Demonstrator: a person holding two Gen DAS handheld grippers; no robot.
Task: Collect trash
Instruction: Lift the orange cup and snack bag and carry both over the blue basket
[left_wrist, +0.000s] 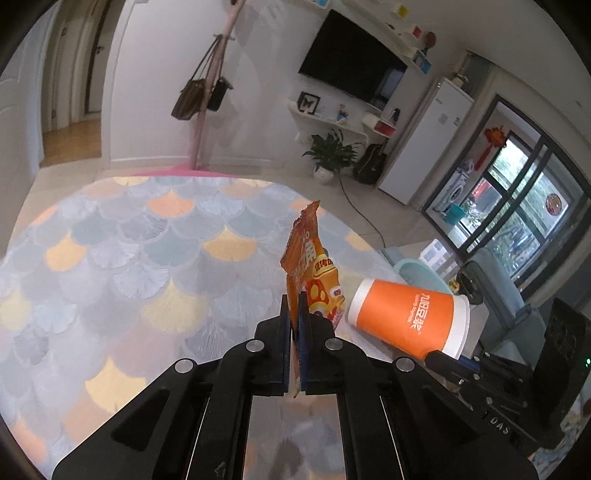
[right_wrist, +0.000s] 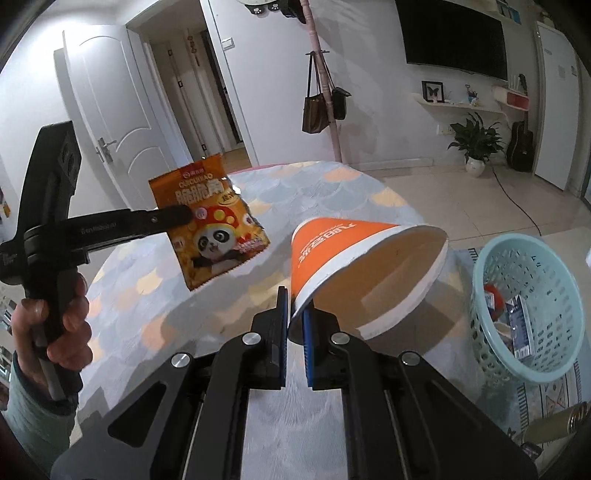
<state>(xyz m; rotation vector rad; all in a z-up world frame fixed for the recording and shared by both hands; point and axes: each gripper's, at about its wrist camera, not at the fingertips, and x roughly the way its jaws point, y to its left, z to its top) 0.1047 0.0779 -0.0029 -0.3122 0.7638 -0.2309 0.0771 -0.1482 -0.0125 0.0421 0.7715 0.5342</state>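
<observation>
My left gripper (left_wrist: 294, 310) is shut on an orange snack wrapper (left_wrist: 308, 266) with a panda print and holds it upright above the table; it also shows in the right wrist view (right_wrist: 210, 229), pinched by the left gripper (right_wrist: 181, 216). My right gripper (right_wrist: 294, 306) is shut on the rim of an orange and white paper cup (right_wrist: 351, 266), which is tilted on its side with its open mouth facing the camera. The cup also shows in the left wrist view (left_wrist: 406, 319), to the right of the wrapper. A light blue mesh basket (right_wrist: 546, 306) stands to the right and holds some trash.
A round table with a scale-pattern cloth (left_wrist: 129, 266) lies under both grippers. A pink coat stand with bags (right_wrist: 325, 92), a potted plant (right_wrist: 476, 144), a guitar (right_wrist: 521, 144), a wall TV (right_wrist: 450, 40) and a white fridge (left_wrist: 424, 147) stand beyond on the tiled floor.
</observation>
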